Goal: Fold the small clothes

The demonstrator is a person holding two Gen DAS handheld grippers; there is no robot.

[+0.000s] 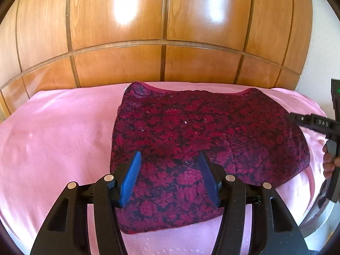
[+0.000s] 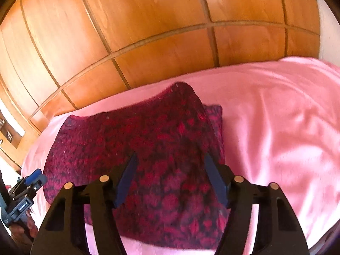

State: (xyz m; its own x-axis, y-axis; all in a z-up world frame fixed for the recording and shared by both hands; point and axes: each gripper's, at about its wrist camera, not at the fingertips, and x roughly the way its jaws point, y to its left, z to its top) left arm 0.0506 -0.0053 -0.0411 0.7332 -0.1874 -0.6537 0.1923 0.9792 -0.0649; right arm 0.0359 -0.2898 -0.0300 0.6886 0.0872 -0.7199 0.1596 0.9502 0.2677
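A dark red and black floral garment point(image 1: 191, 131) lies folded on the pink bedsheet point(image 1: 53, 138); it also shows in the right wrist view point(image 2: 148, 148). My left gripper point(image 1: 170, 159) is open and empty, its blue pads just above the garment's near left part. My right gripper point(image 2: 170, 159) is open and empty above the garment's near right part. The right gripper's body shows at the right edge of the left wrist view point(image 1: 318, 125), and the left gripper shows at the lower left of the right wrist view point(image 2: 25, 189).
A wooden panelled wardrobe point(image 1: 165, 31) stands right behind the bed. The pink sheet point(image 2: 276, 116) spreads wide to the right of the garment. A shelf with small objects point(image 2: 6, 131) is at the far left.
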